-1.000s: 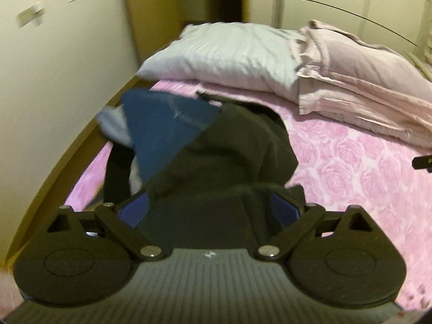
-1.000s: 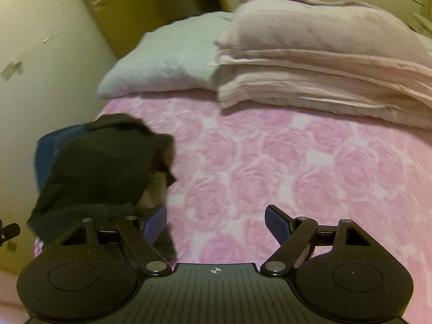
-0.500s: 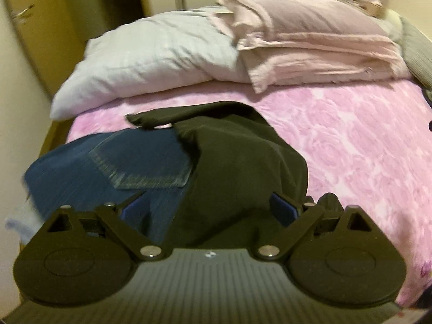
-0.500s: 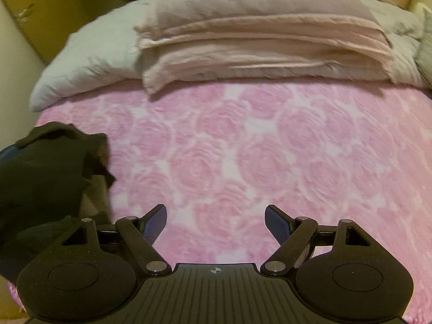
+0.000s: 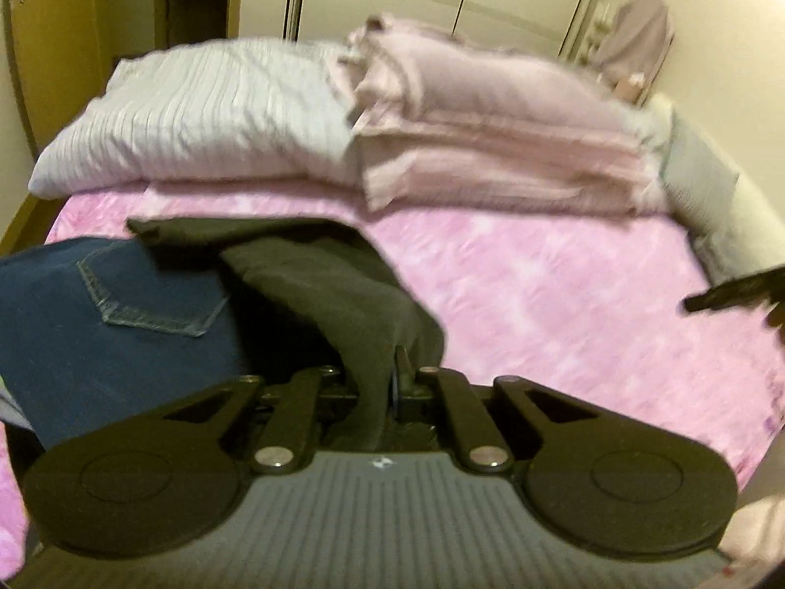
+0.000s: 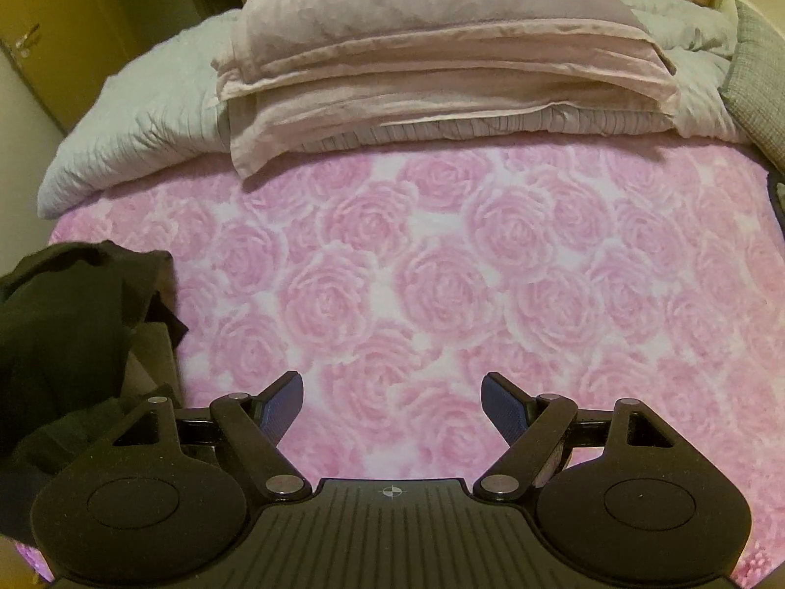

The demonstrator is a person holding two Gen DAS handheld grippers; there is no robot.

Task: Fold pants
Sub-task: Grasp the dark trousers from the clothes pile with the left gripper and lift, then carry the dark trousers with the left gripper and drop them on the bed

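the pants (image 5: 338, 289) lie bunched at the bed's (image 5: 539, 284) left edge, partly over jeans (image 5: 113, 324), a fold clamped in the left gripper (image 5: 387, 392). the right gripper (image 6: 392, 402), spread and empty, is held rightward over bare bed.

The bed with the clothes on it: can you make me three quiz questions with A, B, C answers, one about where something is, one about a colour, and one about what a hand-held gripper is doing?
1. Where do the blue jeans lie?
A. left of the black pants
B. on the pillows
C. on the floor

2. What colour is the rose blanket?
A. green
B. pink
C. yellow

3. What is the left hand-held gripper doing?
A. standing wide open
B. pinching a pillow
C. shut on the black pants

Answers: 1 A, the left wrist view shows them side by side. 2 B, pink roses cover it. 3 C, dark cloth is pinched between its fingers.
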